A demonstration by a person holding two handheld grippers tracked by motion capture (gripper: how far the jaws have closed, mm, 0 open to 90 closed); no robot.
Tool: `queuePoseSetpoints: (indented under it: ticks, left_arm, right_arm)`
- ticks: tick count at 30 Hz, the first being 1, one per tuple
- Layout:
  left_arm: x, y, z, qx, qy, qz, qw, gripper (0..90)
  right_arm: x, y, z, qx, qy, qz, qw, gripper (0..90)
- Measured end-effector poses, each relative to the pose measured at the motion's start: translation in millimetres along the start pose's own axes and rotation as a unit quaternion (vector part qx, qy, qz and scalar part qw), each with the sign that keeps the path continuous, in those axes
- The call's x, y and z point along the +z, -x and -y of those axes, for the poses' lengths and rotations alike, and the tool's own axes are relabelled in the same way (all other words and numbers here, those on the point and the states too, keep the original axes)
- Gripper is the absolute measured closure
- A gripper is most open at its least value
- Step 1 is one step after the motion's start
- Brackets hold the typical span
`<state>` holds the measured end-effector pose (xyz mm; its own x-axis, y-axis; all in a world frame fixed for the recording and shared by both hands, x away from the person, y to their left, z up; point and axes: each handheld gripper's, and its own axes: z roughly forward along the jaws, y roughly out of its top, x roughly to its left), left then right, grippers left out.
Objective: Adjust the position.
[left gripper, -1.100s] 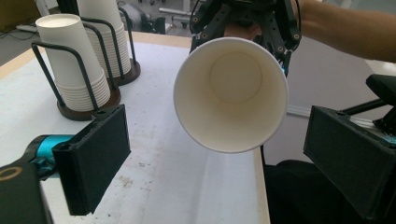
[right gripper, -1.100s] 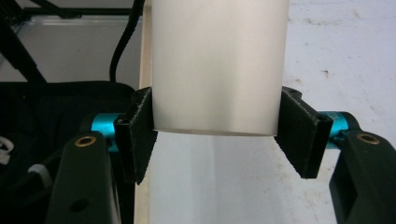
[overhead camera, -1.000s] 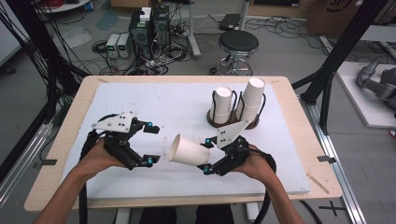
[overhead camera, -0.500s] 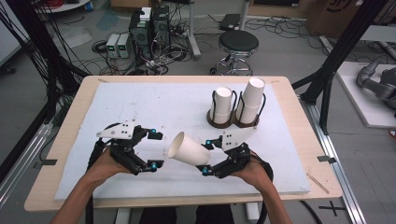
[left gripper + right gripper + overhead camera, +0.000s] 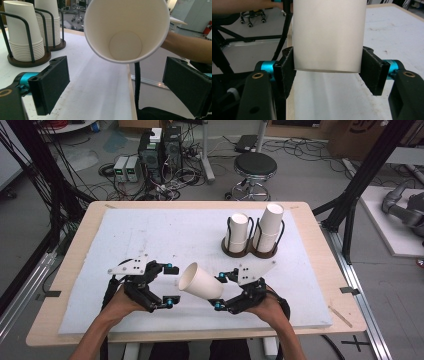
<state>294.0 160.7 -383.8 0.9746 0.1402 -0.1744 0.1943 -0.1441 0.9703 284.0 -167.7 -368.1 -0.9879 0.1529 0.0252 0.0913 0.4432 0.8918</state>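
Wooden table [image 5: 320, 265], light top, rounded corners. A white foam mat [image 5: 170, 235] covers most of it — bare wood shows as a border all round. On the mat, toward the far right: a dark two-slot cup holder [image 5: 250, 247], each slot carrying a stack of white paper cups [image 5: 238, 232] — upside down.

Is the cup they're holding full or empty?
Empty: the paper cup lies sideways in the right gripper, its bare bottom showing.

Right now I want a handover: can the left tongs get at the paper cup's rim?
Probably yes. The left tongs stand open with the paper cup mouth facing them, nothing between. The right tongs are shut on the cup's base end, leaving the rim free.
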Motion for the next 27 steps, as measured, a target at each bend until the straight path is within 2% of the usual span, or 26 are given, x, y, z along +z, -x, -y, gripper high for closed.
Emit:
queuePoseSetpoints:
  ticks: [6, 11, 21, 27]
  left_arm:
    - [5.9, 2.1, -1.6, 0.001, 0.010, 0.007, 0.9999, 7.0]
    - [17.6, 4.6, -4.8, 0.003, 0.014, 0.019, 0.9997, 7.1]
    - [31.8, 5.5, -12.3, 0.004, 0.021, 0.032, 0.9993, 7.1]
    - [35.2, 5.1, -12.5, -0.003, 0.029, 0.033, 0.9990, 7.1]
  right_arm:
    - [1.0, -1.0, 3.4, 0.004, 0.020, 0.003, 0.9998, 35.5]
    - [5.2, -2.6, 4.6, 0.002, 0.028, 0.002, 0.9996, 35.5]
    - [9.8, -4.7, 4.0, -0.002, 0.029, -0.004, 0.9996, 35.5]
    - [11.8, -4.8, 5.9, 0.000, 0.040, -0.008, 0.9992, 35.6]
